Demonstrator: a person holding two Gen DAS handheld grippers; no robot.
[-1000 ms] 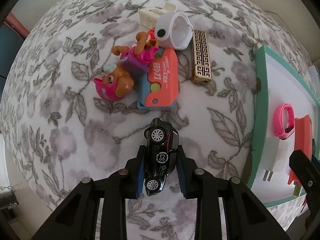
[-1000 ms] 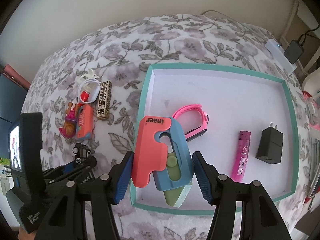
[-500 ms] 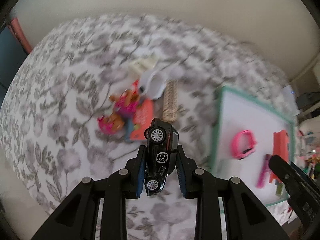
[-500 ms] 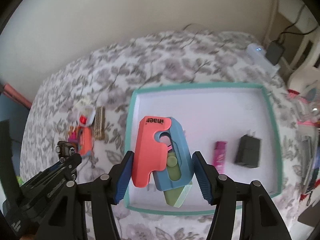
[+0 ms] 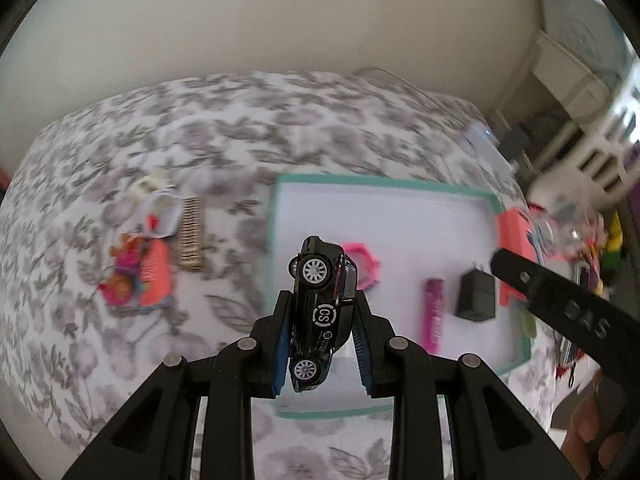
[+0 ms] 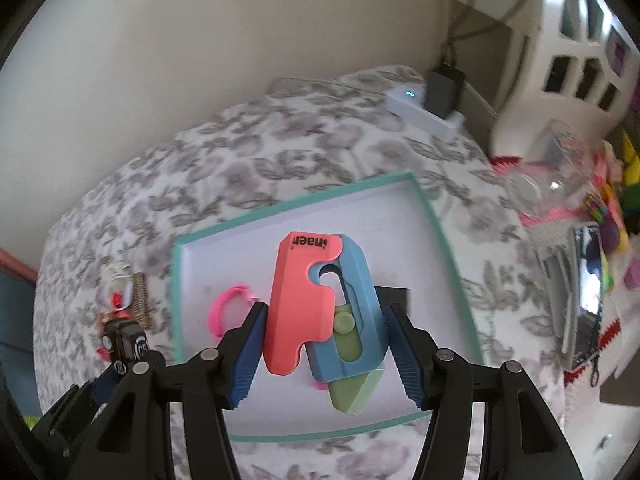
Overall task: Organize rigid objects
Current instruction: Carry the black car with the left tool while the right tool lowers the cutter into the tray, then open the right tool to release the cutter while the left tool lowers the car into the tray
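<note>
With my left gripper (image 5: 320, 316) pinching the black toy car (image 5: 320, 312) above the teal tray (image 5: 404, 184) and my right gripper (image 6: 326, 344) clamping the coral-blue toy (image 6: 320, 308), I should lower each onto bare tray floor, clear of the pink band (image 5: 366, 264).

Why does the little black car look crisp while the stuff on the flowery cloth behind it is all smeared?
Left wrist view: the black toy car, clamped in the left gripper, moves with the camera, so it stays sharp; the toy pile and teal tray streak with motion blur, and the fisheye curves the table. Right wrist view: the held pink-and-blue toy is sharp, the background mildly blurred.
</note>
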